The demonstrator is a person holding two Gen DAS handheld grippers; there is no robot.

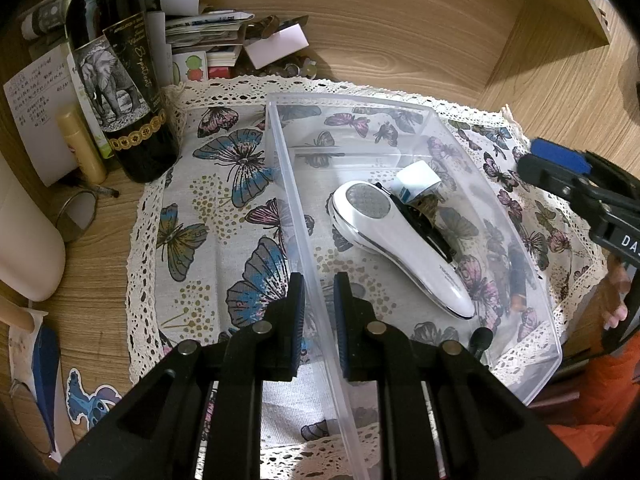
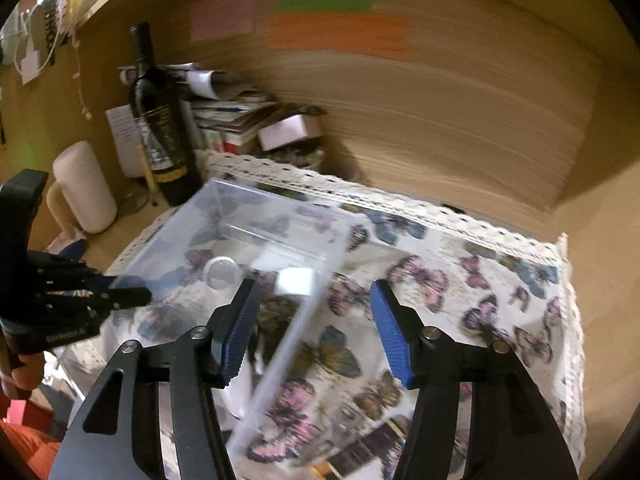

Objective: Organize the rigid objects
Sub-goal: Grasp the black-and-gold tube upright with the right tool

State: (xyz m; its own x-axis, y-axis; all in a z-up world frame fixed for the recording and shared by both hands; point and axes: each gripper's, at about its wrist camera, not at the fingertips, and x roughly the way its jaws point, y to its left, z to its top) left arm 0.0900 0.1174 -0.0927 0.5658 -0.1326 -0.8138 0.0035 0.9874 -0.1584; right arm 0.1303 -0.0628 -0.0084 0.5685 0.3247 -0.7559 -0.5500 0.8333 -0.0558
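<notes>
Clear plastic bin (image 1: 496, 184) on the butterfly cloth (image 1: 208, 216), holding a white handheld device (image 1: 404, 244). Left hand-held gripper (image 1: 319, 304) clamps the bin's near wall. Right hand-held gripper (image 2: 312, 312) hangs parted and empty above the opposite rim; open cloth lies beyond.

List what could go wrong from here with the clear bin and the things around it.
1. The left claw is clamped on the thin side wall of the clear plastic bin; a tug could tip it and slide the white handheld fabric shaver inside.
2. The dark wine bottle with the elephant label stands upright near the bin's far corner; shoving the bin could topple it.
3. The right claw, open, straddles the bin's other wall and may snag it.
</notes>
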